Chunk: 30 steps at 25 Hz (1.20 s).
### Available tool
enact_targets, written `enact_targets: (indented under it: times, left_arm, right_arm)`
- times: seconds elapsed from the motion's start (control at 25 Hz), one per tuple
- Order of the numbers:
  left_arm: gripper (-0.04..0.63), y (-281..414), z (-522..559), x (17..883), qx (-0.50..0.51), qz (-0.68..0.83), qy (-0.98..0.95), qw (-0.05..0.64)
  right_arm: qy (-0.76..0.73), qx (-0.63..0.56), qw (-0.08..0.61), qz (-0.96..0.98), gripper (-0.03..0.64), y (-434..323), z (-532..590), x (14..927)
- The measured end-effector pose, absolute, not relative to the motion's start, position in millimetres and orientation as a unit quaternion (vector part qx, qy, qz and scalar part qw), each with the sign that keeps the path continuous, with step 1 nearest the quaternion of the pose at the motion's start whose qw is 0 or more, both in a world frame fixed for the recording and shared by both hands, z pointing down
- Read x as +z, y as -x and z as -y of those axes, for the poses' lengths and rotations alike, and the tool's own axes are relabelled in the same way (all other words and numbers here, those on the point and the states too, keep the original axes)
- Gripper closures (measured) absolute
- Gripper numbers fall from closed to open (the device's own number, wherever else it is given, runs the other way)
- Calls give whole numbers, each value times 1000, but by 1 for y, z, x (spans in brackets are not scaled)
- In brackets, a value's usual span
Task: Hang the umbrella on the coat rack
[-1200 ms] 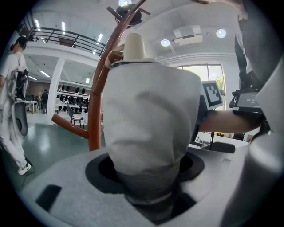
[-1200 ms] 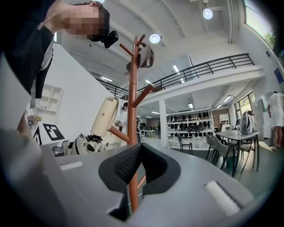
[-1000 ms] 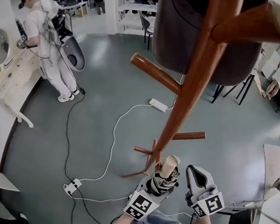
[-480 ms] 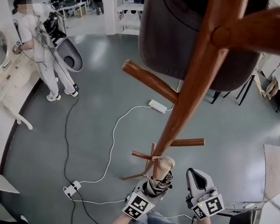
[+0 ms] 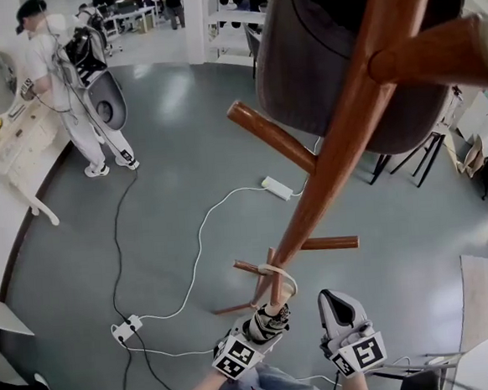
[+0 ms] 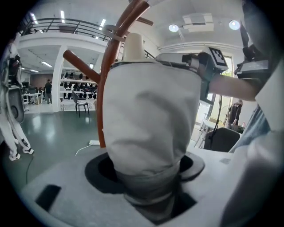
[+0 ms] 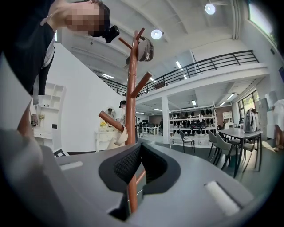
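The brown wooden coat rack (image 5: 333, 149) rises from the floor toward the upper right, with a dark cap (image 5: 327, 74) on its top. My left gripper (image 5: 266, 321) is shut on the folded umbrella (image 5: 269, 316) beside the rack's lowest pegs (image 5: 328, 244). The umbrella's beige strap (image 5: 277, 273) loops around a short upright peg there. In the left gripper view the umbrella's pale sleeve (image 6: 148, 119) fills the jaws of the left gripper (image 6: 151, 181). My right gripper (image 5: 337, 305) hovers to the right, shut on nothing. The right gripper view (image 7: 135, 155) shows the strap (image 7: 120, 135) on a peg.
A person in white (image 5: 71, 86) stands at the far left by a white dressing table (image 5: 16, 136). White cables and power strips (image 5: 127, 328) lie across the grey floor. Dark chairs (image 5: 409, 156) and shelving stand behind the rack.
The umbrella's beige handle stood up above the left gripper before; now it has dropped lower and its strap lies looped over the lower peg. The right gripper has barely moved.
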<state>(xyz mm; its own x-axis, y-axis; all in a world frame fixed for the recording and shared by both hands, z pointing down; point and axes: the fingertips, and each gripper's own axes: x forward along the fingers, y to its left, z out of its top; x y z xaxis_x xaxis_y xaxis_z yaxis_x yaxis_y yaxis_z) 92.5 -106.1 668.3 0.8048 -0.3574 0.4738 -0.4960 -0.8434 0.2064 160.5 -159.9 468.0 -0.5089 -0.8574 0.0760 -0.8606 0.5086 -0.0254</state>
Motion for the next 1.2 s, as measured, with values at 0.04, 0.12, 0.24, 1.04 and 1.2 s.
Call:
enact_targets:
  times: [0.04, 0.12, 0.24, 1.04, 1.2]
  left_arm:
    - [293, -92, 104, 674, 219, 227, -935, 162]
    - [291, -89, 100, 684, 230, 229, -932, 162]
    - [288, -83, 96, 697, 241, 239, -926, 163]
    - [286, -30, 101, 712, 237, 343, -890, 185]
    - [334, -30, 107, 692, 210, 356, -897, 158]
  right_arm:
    - [-492, 31, 26, 869, 613, -158, 159, 468]
    - [-487, 30, 23, 872, 613, -153, 157, 468]
    - [-483, 25, 22, 875, 614, -148, 157, 465]
    - [-470, 44, 10, 881, 612, -103, 135, 482]
    - [-481, 82, 6, 873, 612, -99, 134, 512]
